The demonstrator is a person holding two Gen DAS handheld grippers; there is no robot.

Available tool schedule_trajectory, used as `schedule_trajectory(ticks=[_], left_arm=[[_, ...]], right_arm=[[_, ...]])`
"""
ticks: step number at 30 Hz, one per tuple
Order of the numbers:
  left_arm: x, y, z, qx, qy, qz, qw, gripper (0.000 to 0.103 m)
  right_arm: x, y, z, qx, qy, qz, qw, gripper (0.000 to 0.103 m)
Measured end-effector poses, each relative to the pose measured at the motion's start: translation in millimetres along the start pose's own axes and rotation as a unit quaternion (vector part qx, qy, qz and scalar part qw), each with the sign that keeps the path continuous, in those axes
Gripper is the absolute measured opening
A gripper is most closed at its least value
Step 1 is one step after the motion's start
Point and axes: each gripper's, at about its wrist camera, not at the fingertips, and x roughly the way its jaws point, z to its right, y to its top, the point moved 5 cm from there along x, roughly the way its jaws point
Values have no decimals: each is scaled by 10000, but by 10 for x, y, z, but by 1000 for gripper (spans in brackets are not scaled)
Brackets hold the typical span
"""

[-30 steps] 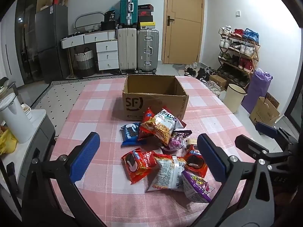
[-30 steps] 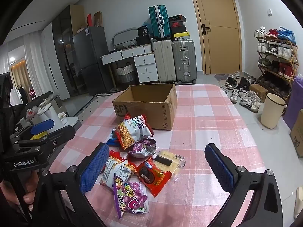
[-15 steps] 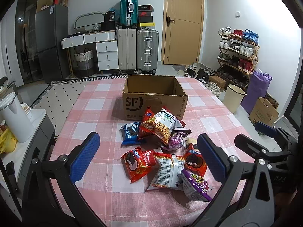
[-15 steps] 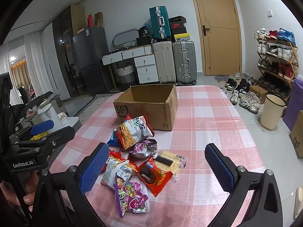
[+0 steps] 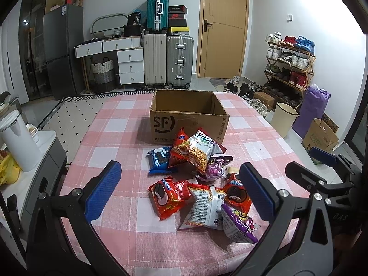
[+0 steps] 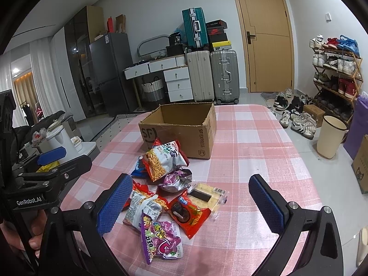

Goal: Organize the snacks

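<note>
An open cardboard box [image 5: 188, 117] [image 6: 181, 128] stands on the pink checked table [image 5: 110, 133]. In front of it lies a pile of several snack packets: a noodle bag [image 5: 195, 151] [image 6: 163, 158], a blue cookie pack [image 5: 158, 158], red cookie packs [image 5: 170, 195] [image 6: 186, 211], a white bag [image 5: 204, 207], purple bags [image 5: 237, 223] [image 6: 161, 237] and a clear cracker pack [image 6: 207, 195]. My left gripper [image 5: 179, 191] is open and empty, hovering above the pile's near side. My right gripper [image 6: 191, 202] is open and empty above the pile.
The table drops off at its left and right edges. A white kettle [image 5: 18, 142] stands on a side cabinet to the left. Suitcases [image 5: 168, 59], drawers, a shoe rack [image 5: 289, 66] and a bin [image 5: 283, 119] stand on the floor beyond.
Both grippers have drifted very slightly; the right view shifted a little lower and closer to the pile. Nothing was taken hold of or moved on the table.
</note>
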Motion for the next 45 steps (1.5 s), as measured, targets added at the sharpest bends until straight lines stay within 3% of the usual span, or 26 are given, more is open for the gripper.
schedule_trajectory(ticks=[31,45], left_arm=[[29,-52,7,-1,-81,-52,10000,102],[113,-147,-78,-150,-93,-163,9997,102]], right_arm=[[-84,15,-66,-9,4,46,10000,103],[-36,-211,-151,-309,492,-136,9982,103]])
